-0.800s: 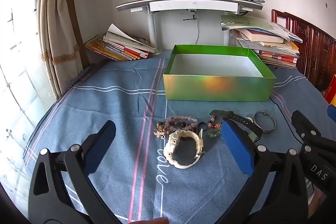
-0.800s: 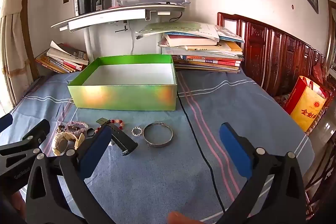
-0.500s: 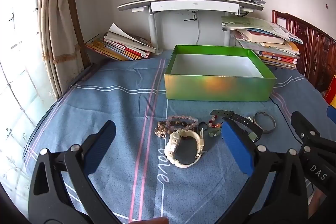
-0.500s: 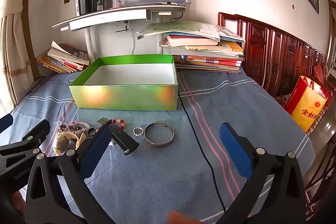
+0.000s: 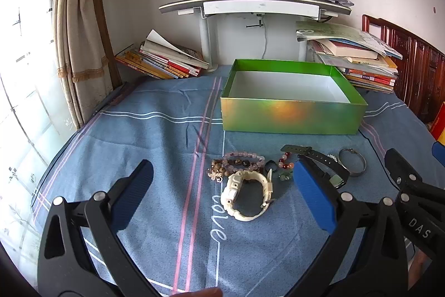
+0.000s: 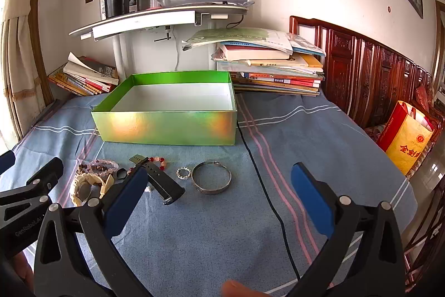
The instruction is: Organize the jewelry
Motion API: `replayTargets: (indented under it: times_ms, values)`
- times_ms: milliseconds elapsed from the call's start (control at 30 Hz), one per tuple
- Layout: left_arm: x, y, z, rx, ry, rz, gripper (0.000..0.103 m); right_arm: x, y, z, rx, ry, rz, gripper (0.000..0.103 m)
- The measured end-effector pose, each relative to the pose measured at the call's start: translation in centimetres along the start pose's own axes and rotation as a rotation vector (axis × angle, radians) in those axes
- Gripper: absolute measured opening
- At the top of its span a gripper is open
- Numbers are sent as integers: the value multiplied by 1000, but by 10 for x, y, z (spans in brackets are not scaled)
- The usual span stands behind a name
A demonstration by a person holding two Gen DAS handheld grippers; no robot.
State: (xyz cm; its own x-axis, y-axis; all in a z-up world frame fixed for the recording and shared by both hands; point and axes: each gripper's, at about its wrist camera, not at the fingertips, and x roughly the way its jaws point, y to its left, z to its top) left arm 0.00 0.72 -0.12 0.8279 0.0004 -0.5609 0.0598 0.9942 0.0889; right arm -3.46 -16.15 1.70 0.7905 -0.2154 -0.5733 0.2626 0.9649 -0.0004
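Note:
An empty green box (image 5: 292, 114) (image 6: 169, 124) stands on the blue cloth. In front of it lie a white watch (image 5: 246, 198) (image 6: 83, 187), pink and brown bead bracelets (image 5: 239, 162) (image 6: 98, 166), a red bead bracelet (image 5: 285, 162), a black watch strap (image 5: 319, 160) (image 6: 162, 181), a small crystal ring (image 6: 183, 172) and a silver bangle (image 5: 351, 165) (image 6: 212, 181). My left gripper (image 5: 222, 194) is open above the white watch. My right gripper (image 6: 219, 194) is open just short of the bangle. Both are empty.
Book stacks lie at the back left (image 5: 164, 60) and back right (image 6: 272, 68). A white shelf (image 5: 256, 6) with a black flask stands behind the box. A black cable (image 6: 267, 194) runs across the cloth. A yellow-red bag (image 6: 406, 141) sits at the right.
Both views have shifted very slightly; the jewelry and box lie where they were. Both grippers stay open.

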Motion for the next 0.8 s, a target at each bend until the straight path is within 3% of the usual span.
replayTargets:
  times_ms: [800]
  values:
    - [1,5,-1,-5,3,-1,99,2,4,-2,-6,4,0,101]
